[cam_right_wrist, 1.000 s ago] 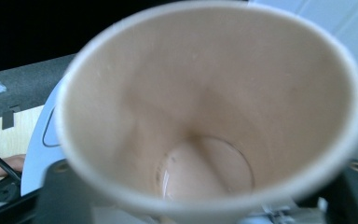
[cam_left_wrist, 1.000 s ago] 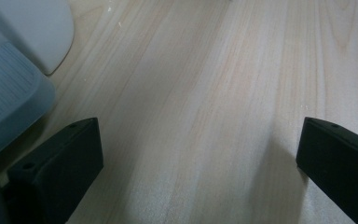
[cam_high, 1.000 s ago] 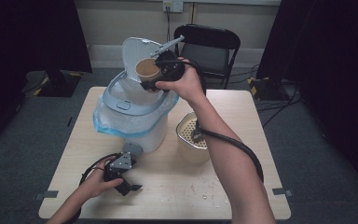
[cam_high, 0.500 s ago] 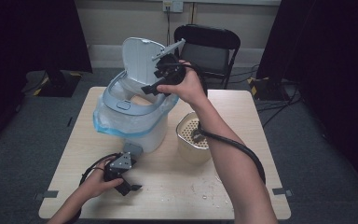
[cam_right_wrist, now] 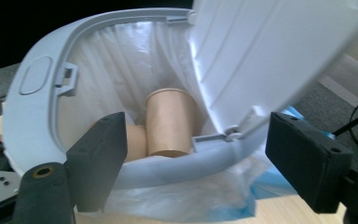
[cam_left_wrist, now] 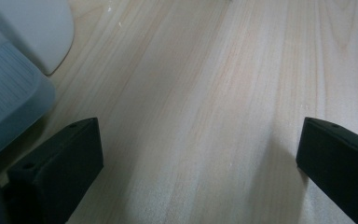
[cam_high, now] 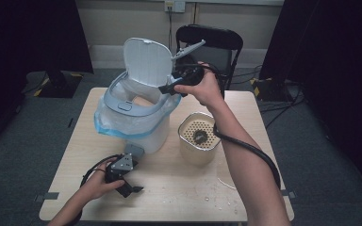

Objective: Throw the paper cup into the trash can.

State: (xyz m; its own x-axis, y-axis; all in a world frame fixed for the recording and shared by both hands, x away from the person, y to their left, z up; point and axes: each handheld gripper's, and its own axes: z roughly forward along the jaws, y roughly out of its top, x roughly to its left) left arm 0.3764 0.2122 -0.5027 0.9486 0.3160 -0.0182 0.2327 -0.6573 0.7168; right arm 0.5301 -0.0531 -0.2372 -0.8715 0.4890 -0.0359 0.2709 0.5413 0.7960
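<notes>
- Right gripper: held high over the far rim of the bin; in the right gripper view its two black jaws stand wide apart and released, with nothing between them.
- Brown paper cup: lies inside the bin, mouth downward as far as can be told, leaning against the liner just below the lid hinge; it touches neither jaw. A second brown paper object lies just beside it, largely hidden by the left-hand jaw.
- White plastic bin with grey rim: stands on the far left part of the table, its flat white lid raised upright at the back; a translucent liner bag with a blue hem is folded over the rim and hangs down the outside.
- Left gripper: rests low on the near left of the pale wooden table, near the bin's base; the left gripper view shows its jaws spread apart over bare wood, grasping nothing.
- Cream cylindrical container with a perforated top: stands on the table just right of the bin, under the person's right forearm.
- Black folding chair: stands beyond the far table edge.
</notes>
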